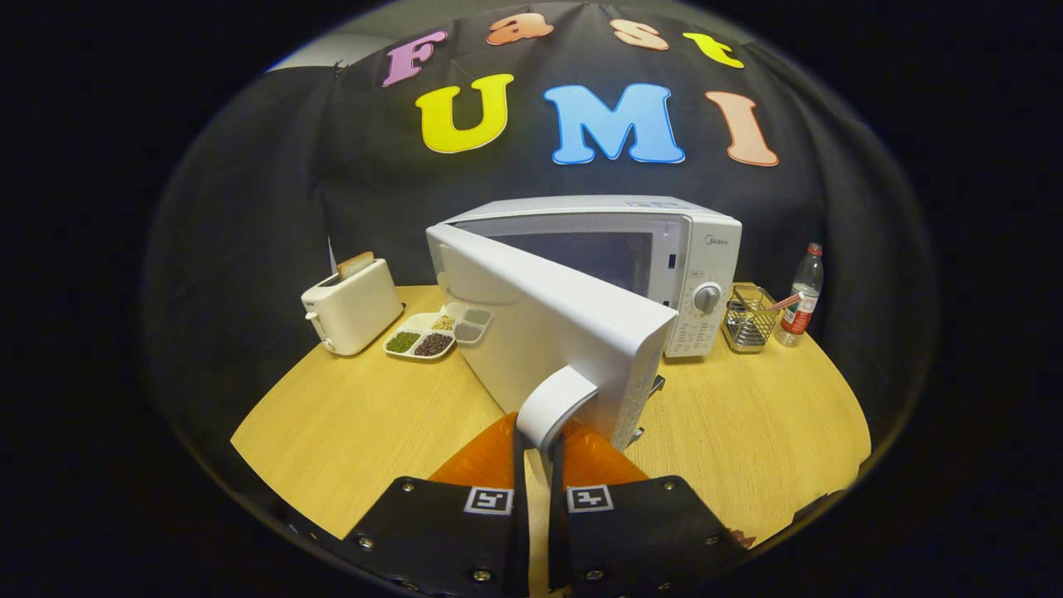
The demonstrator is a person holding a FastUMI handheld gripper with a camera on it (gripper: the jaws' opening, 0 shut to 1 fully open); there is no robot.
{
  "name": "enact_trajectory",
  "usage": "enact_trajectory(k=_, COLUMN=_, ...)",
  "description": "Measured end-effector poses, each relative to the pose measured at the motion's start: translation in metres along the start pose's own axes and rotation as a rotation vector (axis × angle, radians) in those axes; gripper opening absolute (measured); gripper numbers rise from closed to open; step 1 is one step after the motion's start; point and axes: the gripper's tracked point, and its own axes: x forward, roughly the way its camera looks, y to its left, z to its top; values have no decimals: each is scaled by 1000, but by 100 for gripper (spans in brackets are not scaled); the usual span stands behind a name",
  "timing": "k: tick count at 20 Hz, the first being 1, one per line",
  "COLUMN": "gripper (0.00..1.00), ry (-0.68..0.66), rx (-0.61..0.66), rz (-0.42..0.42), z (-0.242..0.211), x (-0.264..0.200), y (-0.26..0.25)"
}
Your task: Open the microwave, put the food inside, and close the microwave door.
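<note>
Black cloth closes off the booth behind a round, light wooden table point(349, 432).

Setup: white box-shaped microwave point(706, 249) stands at the back of the table, with a round dial on its control panel. Its white door point(548, 332) is swung out, part open, toward the camera; the dark cavity shows behind it.

Tongs point(538, 473): the two fingers stand close together, one on each side of the white curved door handle point(555, 403), which sits between them at the door's free edge. The fingers appear clamped on the handle; the contact itself is hard to make out.

Other items:
- Cream-white toaster point(350, 306) on the table well apart from the microwave, on the door's hinge side, a slice of toast standing in its slot.
- White divided tray point(438, 332) between toaster and door, with compartments of green, dark brown, pale and grey grains.
- Wire mesh basket point(749, 320) just beside the microwave's control panel.
- Clear plastic bottle with a red cap and red label point(803, 295) standing upright just beyond the basket.
</note>
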Motion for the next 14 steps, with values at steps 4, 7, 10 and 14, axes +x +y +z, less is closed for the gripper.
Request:
enact_trajectory(k=4, gripper=10, ry=-3, rx=37, rz=13, z=-9, x=-10, y=33)
enact_trajectory(k=7, gripper=11, ry=-14, rx=56, rz=24, z=-13, x=-13, y=57)
enact_trajectory(k=10, gripper=11, ry=-39, rx=70, rz=-7, z=-16, x=-16, y=72)
enact_trajectory(k=14, gripper=11, ry=-75, rx=65, rz=-35, z=-19, x=-18, y=97)
